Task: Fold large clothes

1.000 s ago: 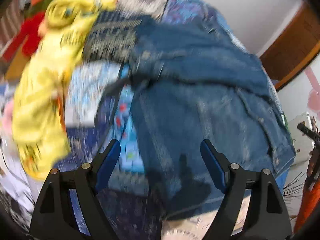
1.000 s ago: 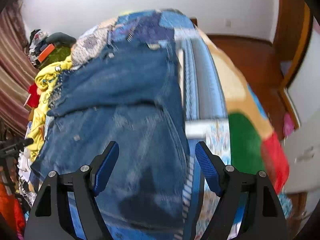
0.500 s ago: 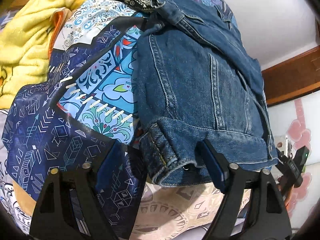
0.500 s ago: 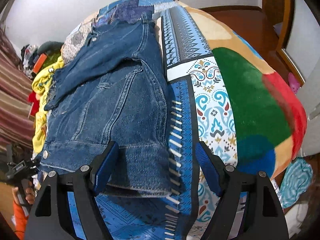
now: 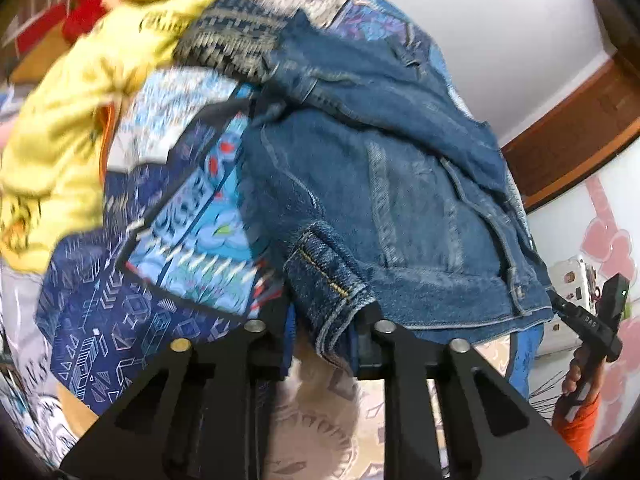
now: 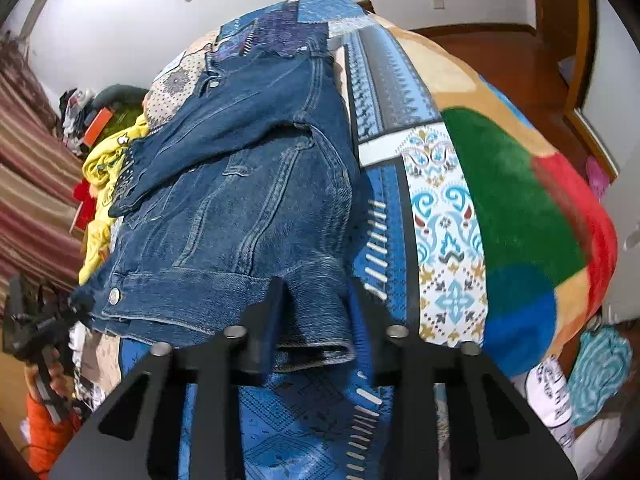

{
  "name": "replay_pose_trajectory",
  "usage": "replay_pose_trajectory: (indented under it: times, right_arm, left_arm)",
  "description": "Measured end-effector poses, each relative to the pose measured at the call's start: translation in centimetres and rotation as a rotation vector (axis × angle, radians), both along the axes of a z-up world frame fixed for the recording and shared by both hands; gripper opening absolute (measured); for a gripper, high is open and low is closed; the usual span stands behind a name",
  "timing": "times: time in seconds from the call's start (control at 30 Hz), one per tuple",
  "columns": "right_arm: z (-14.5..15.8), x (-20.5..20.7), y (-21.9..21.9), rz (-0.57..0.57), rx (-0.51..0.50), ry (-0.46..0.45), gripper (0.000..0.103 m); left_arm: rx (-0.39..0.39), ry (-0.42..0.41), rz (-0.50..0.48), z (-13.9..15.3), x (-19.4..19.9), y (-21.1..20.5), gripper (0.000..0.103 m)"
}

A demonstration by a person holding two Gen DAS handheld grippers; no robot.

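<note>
The big patchwork blanket [image 6: 460,208] lies under everything. On it, right in front of me, is the thick blue denim jacket [image 6: 248,200], heavy and stiff. My left gripper [image 5: 326,330] and right gripper [image 6: 316,320] each pinch a bottom hem corner.

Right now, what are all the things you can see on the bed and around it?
denim jacket: one, blue, on the blanket, hem toward both grippers
blanket: one, patchwork of blue, green, red and tan, covering the bed
yellow garment: one, yellow, heaped left of the jacket
red item: one, red, behind the yellow heap
left gripper: black, closed on the jacket's hem corner
right gripper: black, closed on the other hem corner
</note>
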State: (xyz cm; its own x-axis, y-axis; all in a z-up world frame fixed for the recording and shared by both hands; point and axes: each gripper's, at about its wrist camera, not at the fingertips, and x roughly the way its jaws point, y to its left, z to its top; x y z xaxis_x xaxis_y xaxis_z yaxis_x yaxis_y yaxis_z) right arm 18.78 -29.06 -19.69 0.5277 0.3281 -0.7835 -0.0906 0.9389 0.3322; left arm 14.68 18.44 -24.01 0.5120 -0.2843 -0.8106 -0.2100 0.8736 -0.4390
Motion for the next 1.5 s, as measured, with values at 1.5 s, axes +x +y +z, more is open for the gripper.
replay_pose_trajectory:
  times: [1.5]
  right_arm:
    - [3.4, 33.6, 6.6, -0.030, -0.118, -0.110, 0.011]
  left_arm:
    - [0.066, 0.003, 0.109, -2.9, 35.7, 8.0, 0.014]
